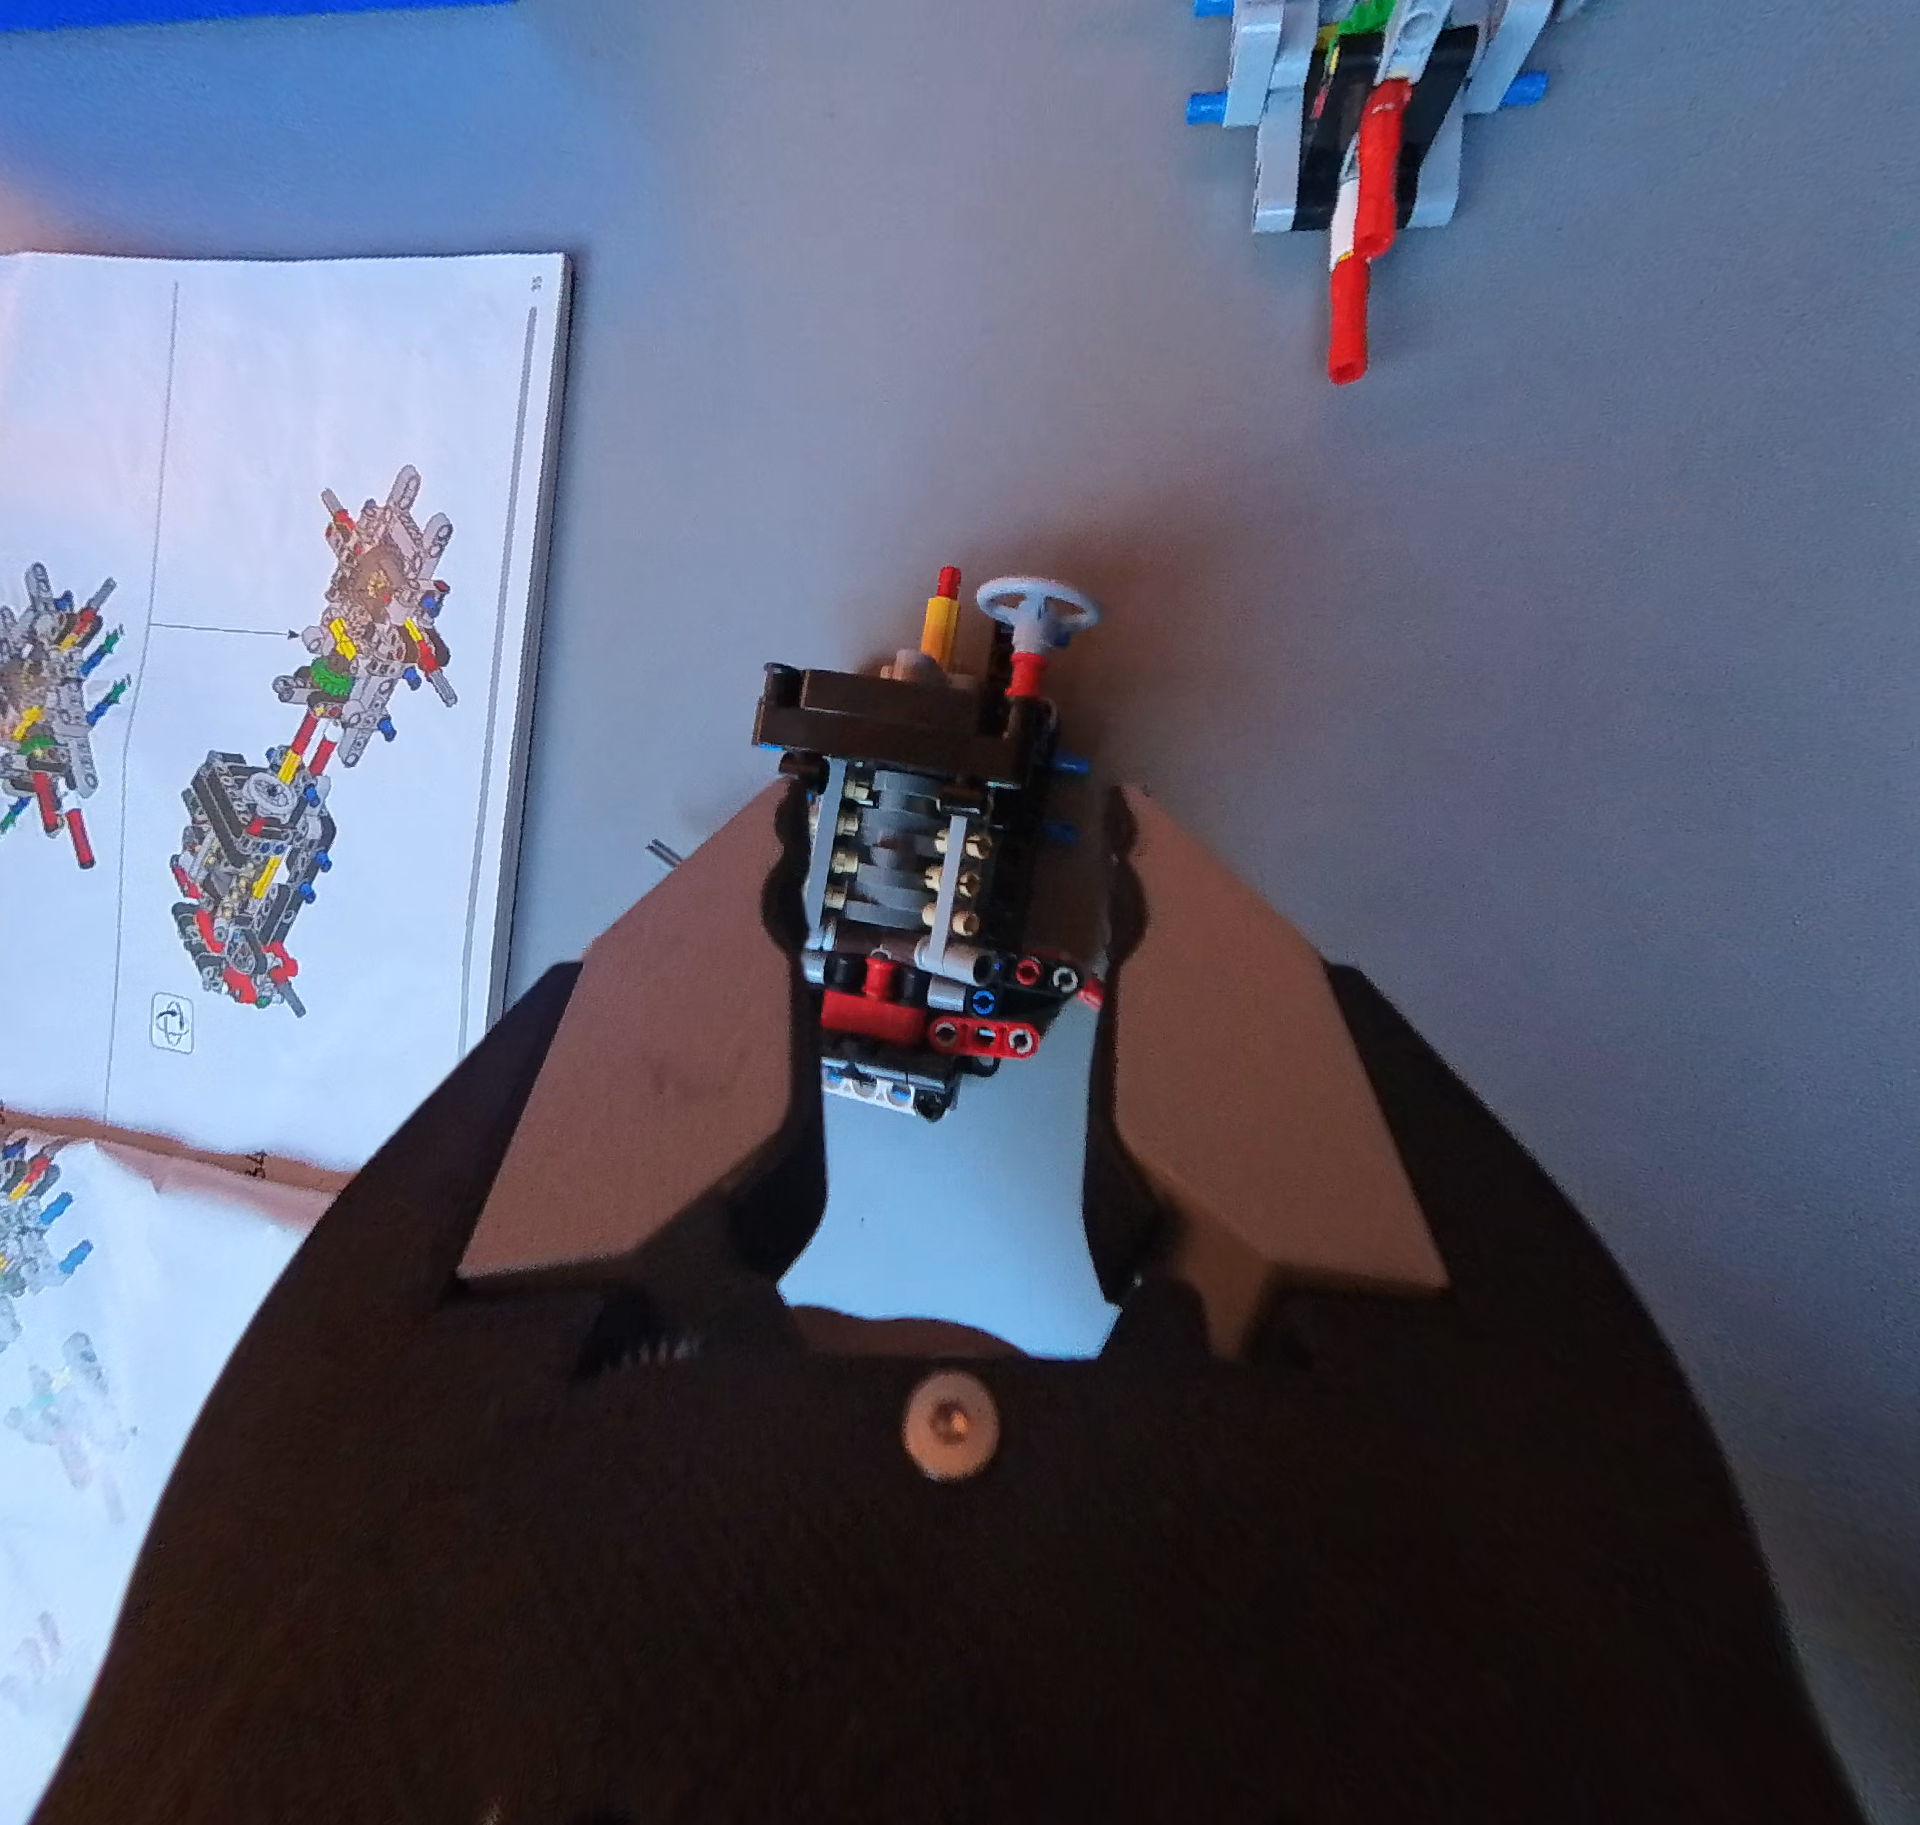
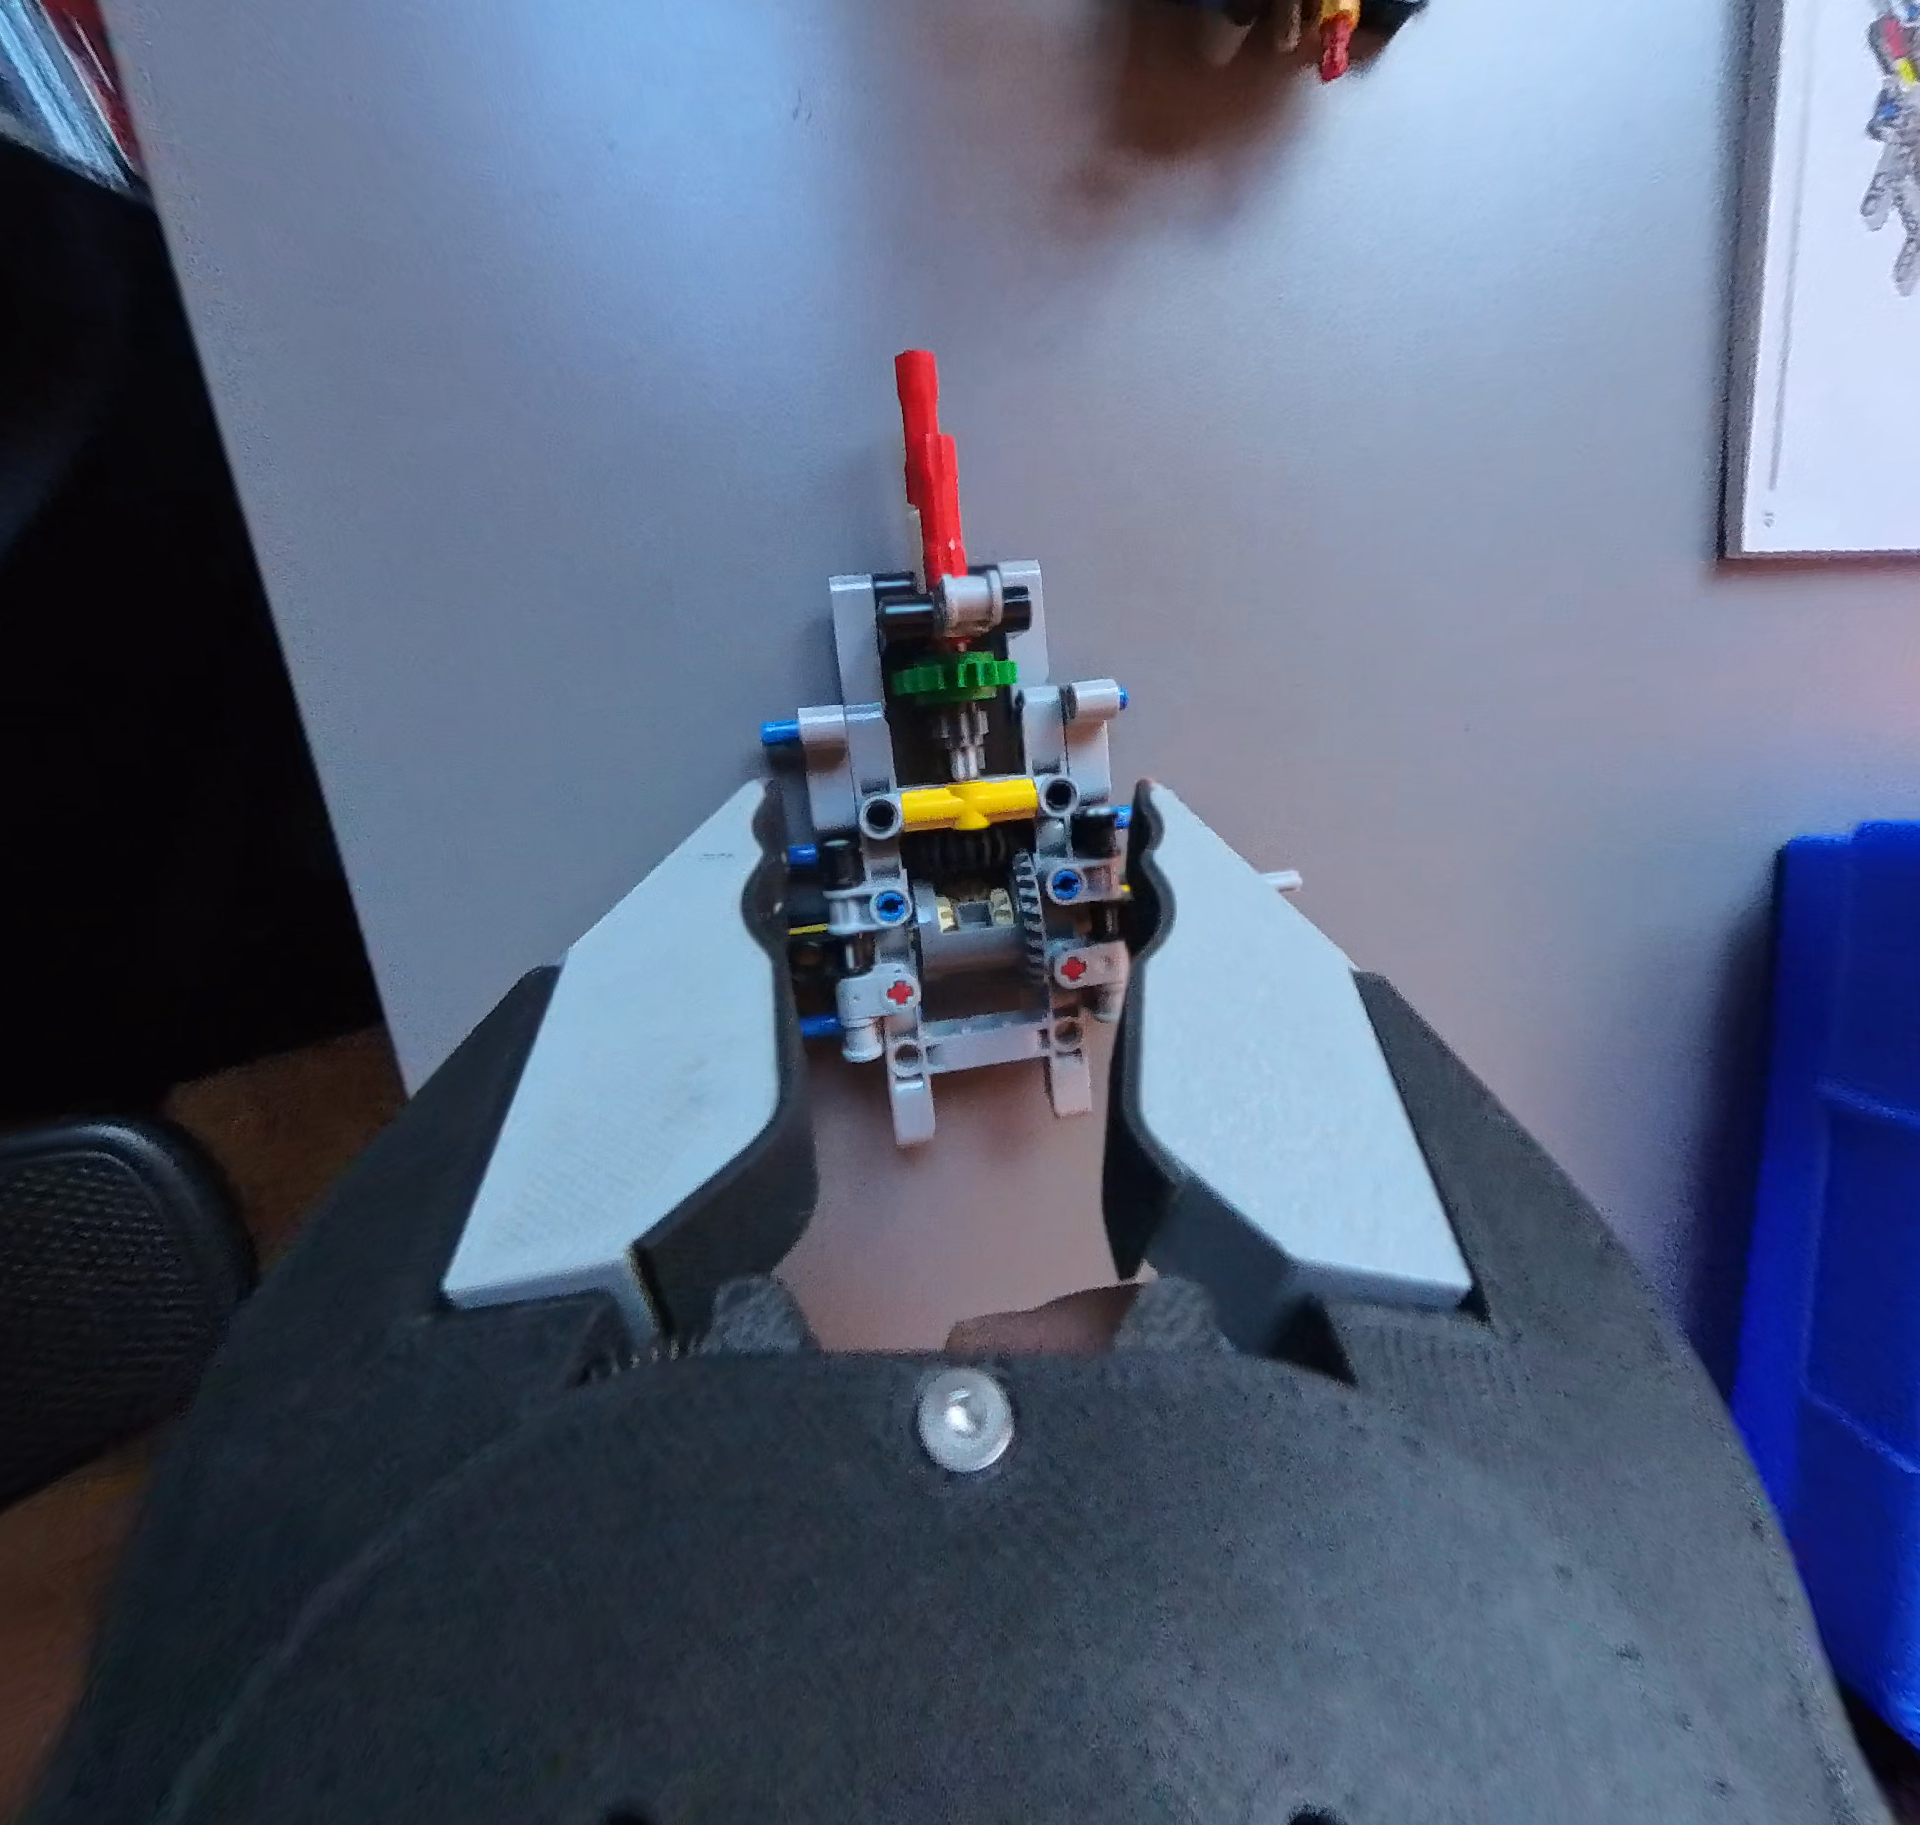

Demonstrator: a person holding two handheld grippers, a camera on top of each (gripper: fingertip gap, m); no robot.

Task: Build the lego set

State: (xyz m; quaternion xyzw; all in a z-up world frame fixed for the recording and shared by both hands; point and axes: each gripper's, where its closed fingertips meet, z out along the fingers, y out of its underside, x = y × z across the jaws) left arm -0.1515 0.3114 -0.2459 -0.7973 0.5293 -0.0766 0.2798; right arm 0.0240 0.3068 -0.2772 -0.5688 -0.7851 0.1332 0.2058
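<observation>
Left gripper (image 1: 951, 892) spread around engine block model (image 1: 914, 840), pads apart from it; right gripper (image 2: 951, 892) likewise open about gearbox frame model (image 2: 956, 861) on grey table (image 2: 520, 425).

My left wrist camera looks steeply down along its own left gripper (image 1: 951, 819) onto the grey table (image 1: 1455, 632), close above it. My right wrist camera looks down along the right gripper (image 2: 951, 830), equally near. Both views share the table, the open booklet (image 1: 312, 632), the blue bin (image 2: 1849, 1152) and both brick models.
</observation>
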